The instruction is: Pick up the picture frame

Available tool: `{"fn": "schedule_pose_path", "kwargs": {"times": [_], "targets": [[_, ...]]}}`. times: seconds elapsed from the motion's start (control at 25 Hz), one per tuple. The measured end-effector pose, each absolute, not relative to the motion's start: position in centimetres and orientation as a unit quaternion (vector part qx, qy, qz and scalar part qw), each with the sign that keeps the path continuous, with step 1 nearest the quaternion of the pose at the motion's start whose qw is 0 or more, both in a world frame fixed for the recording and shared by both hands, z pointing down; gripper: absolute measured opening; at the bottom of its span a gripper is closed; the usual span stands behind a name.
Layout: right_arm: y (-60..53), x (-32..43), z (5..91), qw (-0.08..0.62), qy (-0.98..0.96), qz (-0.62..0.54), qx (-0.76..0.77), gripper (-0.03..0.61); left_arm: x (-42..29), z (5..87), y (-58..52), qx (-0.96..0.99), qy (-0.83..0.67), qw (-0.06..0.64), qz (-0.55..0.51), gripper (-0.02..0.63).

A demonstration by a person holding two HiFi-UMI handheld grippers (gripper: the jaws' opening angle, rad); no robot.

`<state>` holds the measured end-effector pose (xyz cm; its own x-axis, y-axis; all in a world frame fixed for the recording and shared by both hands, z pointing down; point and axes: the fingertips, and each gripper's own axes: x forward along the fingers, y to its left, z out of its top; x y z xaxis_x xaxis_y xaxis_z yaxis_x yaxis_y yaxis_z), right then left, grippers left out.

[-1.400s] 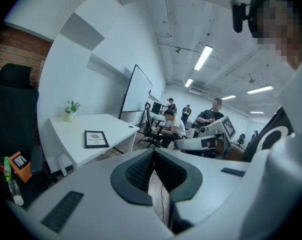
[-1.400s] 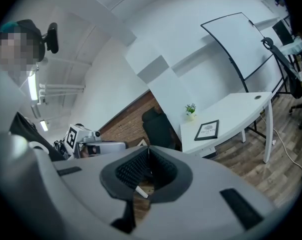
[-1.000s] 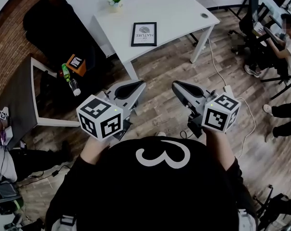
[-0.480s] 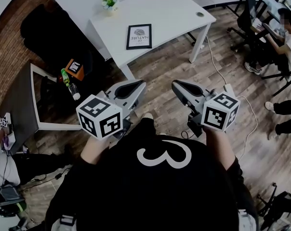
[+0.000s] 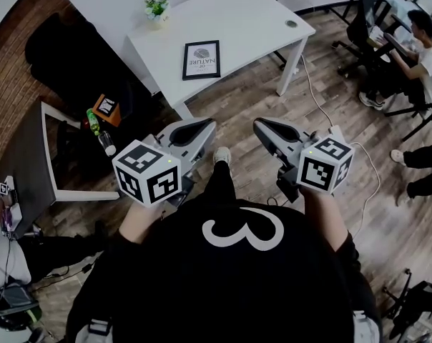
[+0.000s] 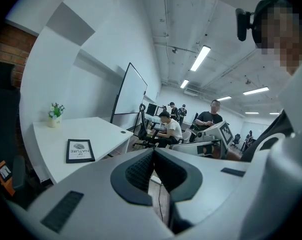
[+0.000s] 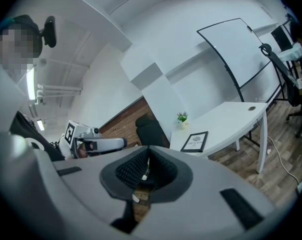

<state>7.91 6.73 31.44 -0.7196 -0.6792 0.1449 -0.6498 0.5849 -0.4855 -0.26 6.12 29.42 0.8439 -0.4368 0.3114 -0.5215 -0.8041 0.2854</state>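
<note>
A black picture frame (image 5: 202,60) with a white print lies flat on the white table (image 5: 252,20), near its front edge. It shows too in the left gripper view (image 6: 80,150) and the right gripper view (image 7: 195,141). My left gripper (image 5: 210,124) and right gripper (image 5: 258,124) hang side by side over the wooden floor, well short of the table. Both are shut with nothing between their jaws. The frame lies ahead and a little left of both.
A small potted plant (image 5: 156,8) stands at the table's back left corner. A dark chair (image 5: 73,48) and an orange box (image 5: 106,108) stand left of the table. A person (image 5: 423,56) sits at desks to the right. A cable (image 5: 310,84) runs across the floor.
The table and frame have slid slightly left and down in the head view as I step closer. Both grippers keep their pose and stay shut.
</note>
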Motion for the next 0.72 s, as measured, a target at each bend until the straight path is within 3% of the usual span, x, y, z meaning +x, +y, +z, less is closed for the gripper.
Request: {"fn": "schedule_pose_path", "kwargs": {"times": [0.72], "targets": [[-5.9,7.7,32.9,0.013,0.886,-0.28,-0.37,0.026,-0.4,31.5,-6.2,0.935,-0.256,0.211,0.122,0.017]]}}
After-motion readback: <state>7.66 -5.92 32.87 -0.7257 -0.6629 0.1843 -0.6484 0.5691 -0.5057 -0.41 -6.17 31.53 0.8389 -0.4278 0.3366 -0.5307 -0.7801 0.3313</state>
